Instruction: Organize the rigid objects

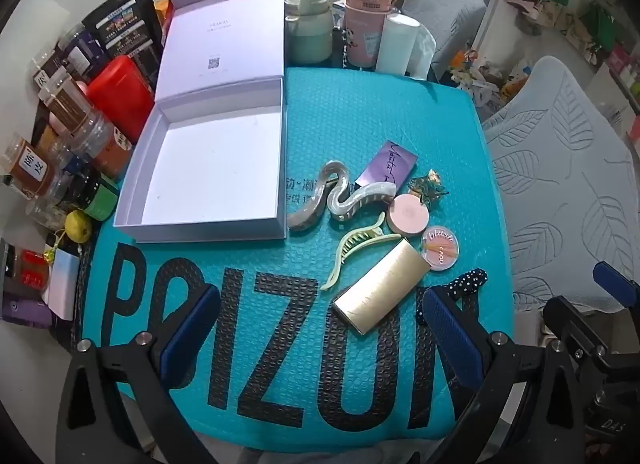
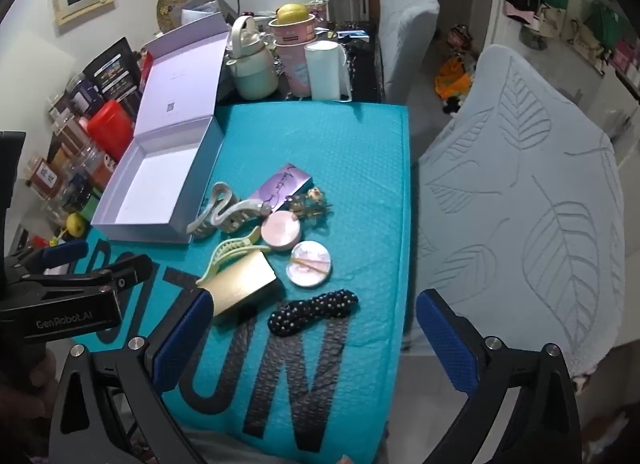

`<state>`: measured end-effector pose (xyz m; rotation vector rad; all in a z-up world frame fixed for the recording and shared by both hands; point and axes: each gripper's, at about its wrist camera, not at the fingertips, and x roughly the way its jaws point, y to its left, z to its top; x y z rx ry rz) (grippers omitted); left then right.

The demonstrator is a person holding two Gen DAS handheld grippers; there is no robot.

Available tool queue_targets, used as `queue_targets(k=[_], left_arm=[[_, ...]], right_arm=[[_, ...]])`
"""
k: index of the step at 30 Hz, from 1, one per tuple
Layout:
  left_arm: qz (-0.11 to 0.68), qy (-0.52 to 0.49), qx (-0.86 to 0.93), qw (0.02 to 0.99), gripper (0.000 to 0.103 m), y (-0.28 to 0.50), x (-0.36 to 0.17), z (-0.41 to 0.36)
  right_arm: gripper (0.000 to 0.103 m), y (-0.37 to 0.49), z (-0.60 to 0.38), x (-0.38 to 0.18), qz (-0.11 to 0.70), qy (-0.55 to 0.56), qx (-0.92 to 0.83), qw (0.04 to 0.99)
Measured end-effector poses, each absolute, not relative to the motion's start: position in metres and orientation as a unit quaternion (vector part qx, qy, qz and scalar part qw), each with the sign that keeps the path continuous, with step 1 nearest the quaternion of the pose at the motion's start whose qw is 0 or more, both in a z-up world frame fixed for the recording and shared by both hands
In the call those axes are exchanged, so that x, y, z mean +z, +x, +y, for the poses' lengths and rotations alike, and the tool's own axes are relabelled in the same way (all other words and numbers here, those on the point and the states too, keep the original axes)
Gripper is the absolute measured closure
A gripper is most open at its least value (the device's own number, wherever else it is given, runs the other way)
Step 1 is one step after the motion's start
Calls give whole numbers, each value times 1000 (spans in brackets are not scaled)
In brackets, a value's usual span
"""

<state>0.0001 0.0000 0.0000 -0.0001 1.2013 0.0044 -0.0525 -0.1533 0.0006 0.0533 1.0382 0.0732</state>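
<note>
An open white box (image 1: 212,168) (image 2: 156,184) lies on the teal mat (image 1: 360,116) (image 2: 360,152), lid propped up behind it. Right of it lie a wavy pearl hair claw (image 1: 340,196) (image 2: 224,212), a green claw clip (image 1: 356,248) (image 2: 228,252), a gold case (image 1: 380,292) (image 2: 244,284), a pink round compact (image 1: 408,216) (image 2: 280,230), a clear blush pot (image 1: 440,249) (image 2: 310,264), a purple card box (image 1: 388,164) (image 2: 280,184), a gold hair ornament (image 1: 428,184) (image 2: 314,200) and a dotted black scrunchie (image 1: 468,282) (image 2: 312,310). My left gripper (image 1: 320,332) and right gripper (image 2: 308,336) are open and empty, near the front edge.
Jars and a red canister (image 1: 120,96) crowd the table's left side. A green jug (image 1: 308,32), pink cups (image 1: 364,24) and a paper roll (image 1: 396,44) stand behind the mat. A grey cushioned chair (image 2: 540,192) stands to the right.
</note>
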Motion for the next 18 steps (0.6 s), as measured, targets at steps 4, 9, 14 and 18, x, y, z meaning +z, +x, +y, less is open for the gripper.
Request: queue_targets(k=[4, 9, 14, 18], left_arm=[[565, -6, -3, 825, 0, 3, -3, 0], [546, -10, -16, 838, 0, -9, 12, 3], [541, -6, -10, 841, 0, -10, 12, -1], [541, -11, -12, 841, 0, -11, 13, 0]], right_arm=[[0, -56, -153, -1, 494, 26, 35, 869], [0, -60, -153, 7, 486, 24, 37, 873], [0, -64, -153, 12, 478, 23, 40, 877], [0, -65, -152, 12, 475, 19, 40, 879]])
